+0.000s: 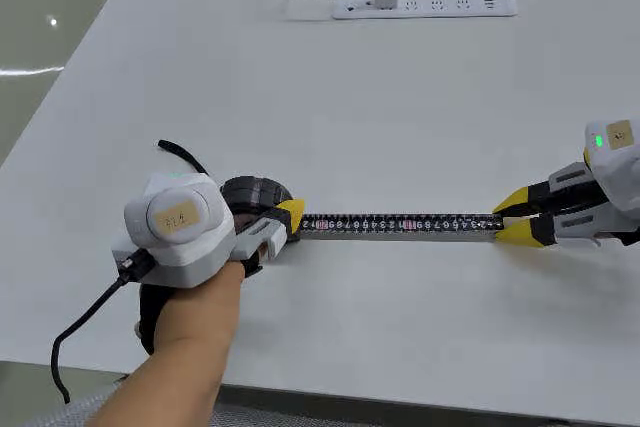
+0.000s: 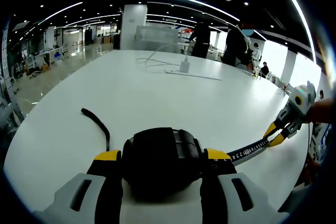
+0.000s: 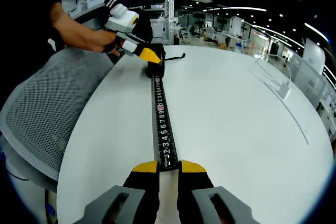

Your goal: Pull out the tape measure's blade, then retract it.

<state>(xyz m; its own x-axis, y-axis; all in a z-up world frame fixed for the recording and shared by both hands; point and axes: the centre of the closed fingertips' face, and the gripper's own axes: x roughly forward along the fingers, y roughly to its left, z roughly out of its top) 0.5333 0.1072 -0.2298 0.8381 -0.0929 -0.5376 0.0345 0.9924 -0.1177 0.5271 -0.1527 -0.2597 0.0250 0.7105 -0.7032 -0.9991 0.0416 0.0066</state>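
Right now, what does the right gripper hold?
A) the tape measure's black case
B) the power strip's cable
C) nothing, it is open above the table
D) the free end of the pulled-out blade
D: the right gripper is shut on the end of the blade, which stretches across the table to the black case clamped in the left gripper.

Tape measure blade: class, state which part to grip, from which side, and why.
Take the blade's free end, approaching along its length from the side opposite the case. It lies long, narrow and flat along the table, so the right gripper meets it end-on, jaws straddling its width.
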